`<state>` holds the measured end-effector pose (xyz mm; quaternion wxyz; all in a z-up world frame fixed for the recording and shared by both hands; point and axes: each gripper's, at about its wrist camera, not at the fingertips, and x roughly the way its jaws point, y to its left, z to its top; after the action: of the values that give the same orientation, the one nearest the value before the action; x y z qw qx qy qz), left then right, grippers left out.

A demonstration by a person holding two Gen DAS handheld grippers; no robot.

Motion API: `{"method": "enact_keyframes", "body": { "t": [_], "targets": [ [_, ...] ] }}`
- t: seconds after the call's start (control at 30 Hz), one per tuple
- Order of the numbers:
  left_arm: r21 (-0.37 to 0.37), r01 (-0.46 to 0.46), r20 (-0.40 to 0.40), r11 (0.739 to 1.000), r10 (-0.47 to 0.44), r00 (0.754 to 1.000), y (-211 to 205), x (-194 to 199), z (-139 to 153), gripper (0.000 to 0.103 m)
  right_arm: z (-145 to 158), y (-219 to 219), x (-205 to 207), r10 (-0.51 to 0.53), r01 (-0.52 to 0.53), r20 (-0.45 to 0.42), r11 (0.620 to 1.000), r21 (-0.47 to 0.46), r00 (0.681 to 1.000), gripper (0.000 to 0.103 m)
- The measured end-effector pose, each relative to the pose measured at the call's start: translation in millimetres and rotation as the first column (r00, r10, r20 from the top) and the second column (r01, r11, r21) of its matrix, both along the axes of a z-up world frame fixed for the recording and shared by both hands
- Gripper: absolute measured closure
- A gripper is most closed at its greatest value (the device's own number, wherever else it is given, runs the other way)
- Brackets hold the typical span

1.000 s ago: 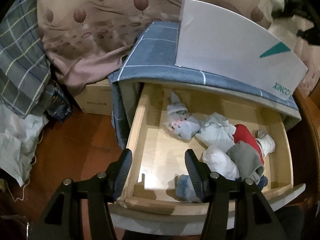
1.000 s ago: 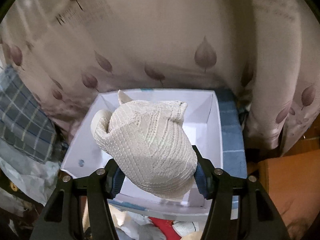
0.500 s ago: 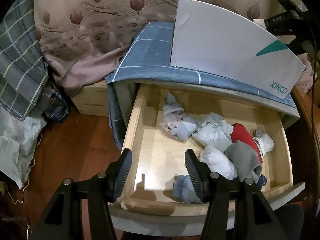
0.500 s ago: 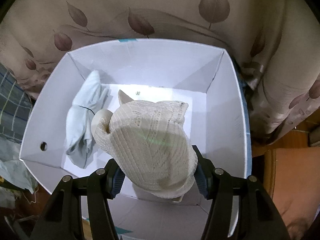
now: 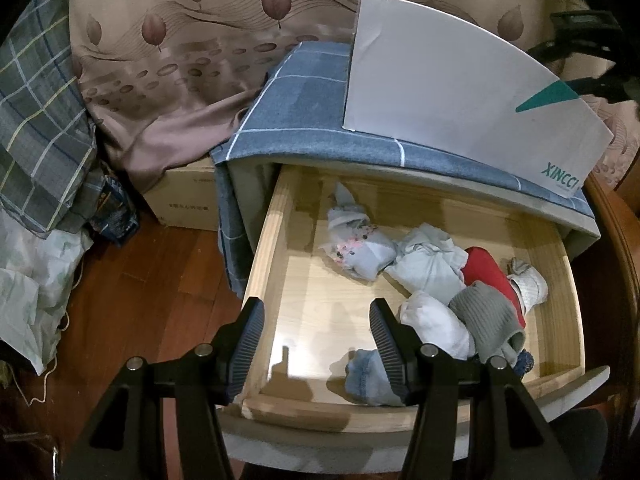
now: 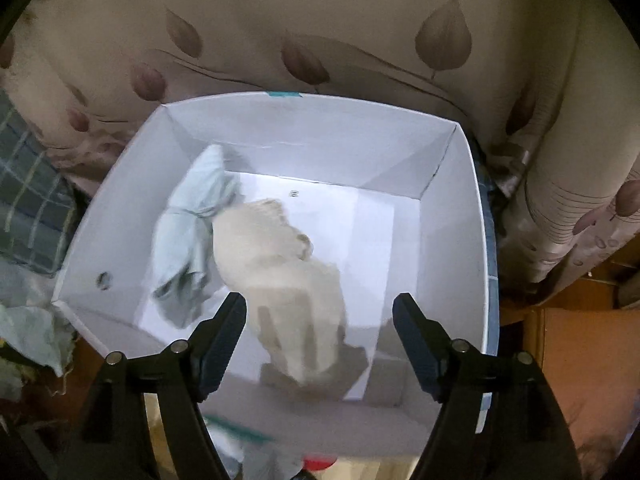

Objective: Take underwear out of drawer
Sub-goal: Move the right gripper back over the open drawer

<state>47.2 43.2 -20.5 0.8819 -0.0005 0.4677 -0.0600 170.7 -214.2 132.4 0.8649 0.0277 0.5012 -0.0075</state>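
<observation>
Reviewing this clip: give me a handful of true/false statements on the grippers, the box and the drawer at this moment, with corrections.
1. The right gripper is open, with the cream underwear lying blurred below it in the white box. True.
2. The white box holds only the cream piece. False: a pale blue garment lies beside it.
3. The drawer is shut. False: it is pulled open, with clothes inside.
4. The left gripper holds nothing. True.
5. A red item lies in the drawer. True.

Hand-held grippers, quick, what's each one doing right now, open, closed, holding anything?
Left hand-held gripper: open, holding nothing, over the drawer.
Right hand-held gripper: open, cream underwear released into the white box.
</observation>
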Motion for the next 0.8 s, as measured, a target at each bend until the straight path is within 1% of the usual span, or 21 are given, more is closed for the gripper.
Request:
{"method": "enact_keyframes", "body": {
  "t": [0.13,0.2,0.27,0.37,0.47,0.53,0.57,0.63,0.73,0.77,0.8],
  "targets": [
    [-0.010,-0.008,-0.006,1.000,0.008,1.000,3,0,-1,0.047,17,2,-31,0.091,-0.091,0.037,0.996,0.008,0.995,0.032],
    [-0.013,-0.011,-0.008,1.000,0.011,1.000,4,1,-1,0.047,26,3,-56,0.162,-0.162,0.059,0.987,-0.010,0.985,0.032],
    [-0.016,-0.010,-0.010,1.000,0.010,1.000,3,1,-1,0.047,28,1,-79,0.230,-0.231,0.059,0.973,0.001,0.971,0.032],
    [-0.018,-0.012,-0.014,1.000,0.012,1.000,4,1,-1,0.047,19,-3,-103,0.322,-0.322,0.020,0.947,0.004,0.947,0.032],
    [-0.027,-0.018,-0.026,0.999,0.017,0.999,6,3,-2,0.047,-6,-6,-126,0.411,-0.412,-0.057,0.911,-0.023,0.910,0.032],
    [-0.035,-0.019,-0.032,0.999,0.018,0.999,7,4,-3,0.047,-28,-6,-139,0.461,-0.469,-0.119,0.882,-0.049,0.879,0.032],
    [-0.036,-0.024,-0.035,0.999,0.022,0.999,8,4,-4,0.047,-42,-5,-145,0.494,-0.509,-0.162,0.858,-0.066,0.854,0.032],
    [-0.042,-0.025,-0.040,0.999,0.023,0.999,7,5,-5,0.047,-60,-5,-152,0.527,-0.554,-0.215,0.827,-0.090,0.822,0.032],
    [-0.047,-0.024,-0.045,0.999,0.022,0.999,7,6,-5,0.047,-91,-3,-154,0.568,-0.614,-0.286,0.783,-0.099,0.772,0.032],
    [-0.047,-0.024,-0.047,0.999,0.022,0.999,7,6,-6,0.047,-98,-3,-154,0.575,-0.626,-0.301,0.772,-0.109,0.761,0.032],
    [-0.049,-0.026,-0.048,0.998,0.023,0.999,7,6,-6,0.047,-109,-1,-152,0.589,-0.649,-0.322,0.750,-0.124,0.742,0.032]
  ]
}}
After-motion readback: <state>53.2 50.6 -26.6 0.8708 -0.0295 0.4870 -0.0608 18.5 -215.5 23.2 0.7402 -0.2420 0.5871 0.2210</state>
